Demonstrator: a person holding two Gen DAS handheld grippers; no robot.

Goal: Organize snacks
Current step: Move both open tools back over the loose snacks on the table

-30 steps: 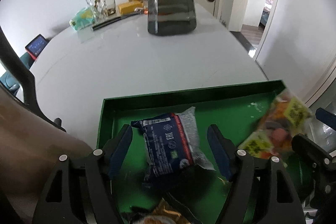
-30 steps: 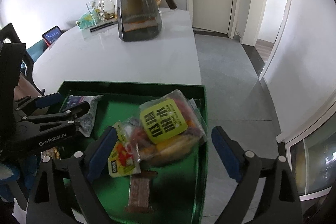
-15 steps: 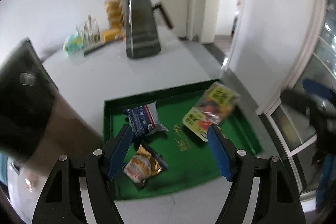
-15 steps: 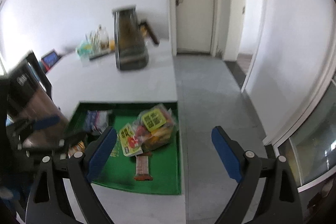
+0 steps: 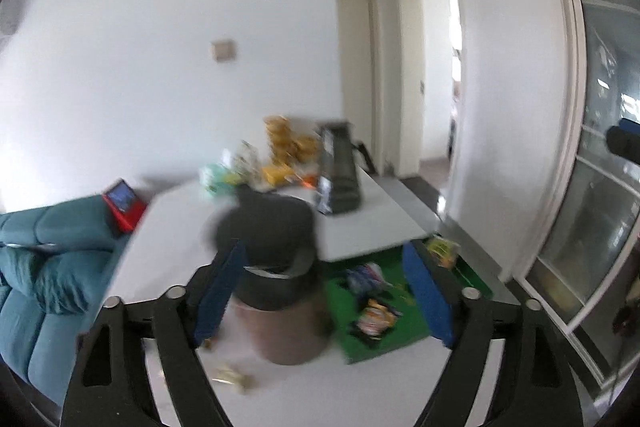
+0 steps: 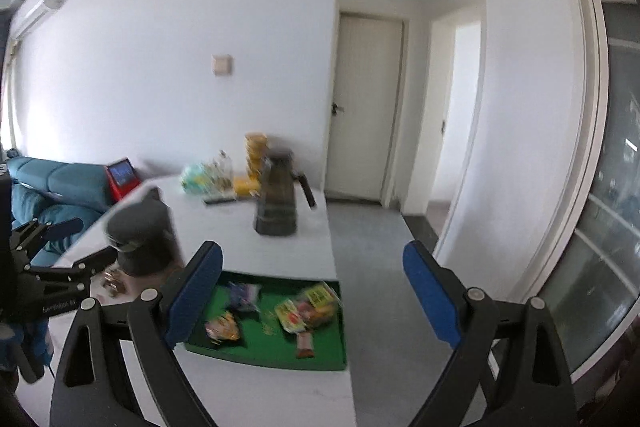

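- Both claws, left claw [image 5: 322, 291] and right claw [image 6: 312, 291], stand open and empty; the left jaws have just been opening.
- The green tray [image 6: 280, 351] sits at the surface edge, at 6 o'clock from the pitcher [image 6: 278, 203]; a careless return could push it off.

Both grippers have gone up and back from the green tray [image 6: 280, 357]. The tray now looks small, at about 5 o'clock in the left view. The left gripper [image 5: 326, 291] has just opened wider, with nothing held. The right gripper [image 6: 314, 293] is open and empty.
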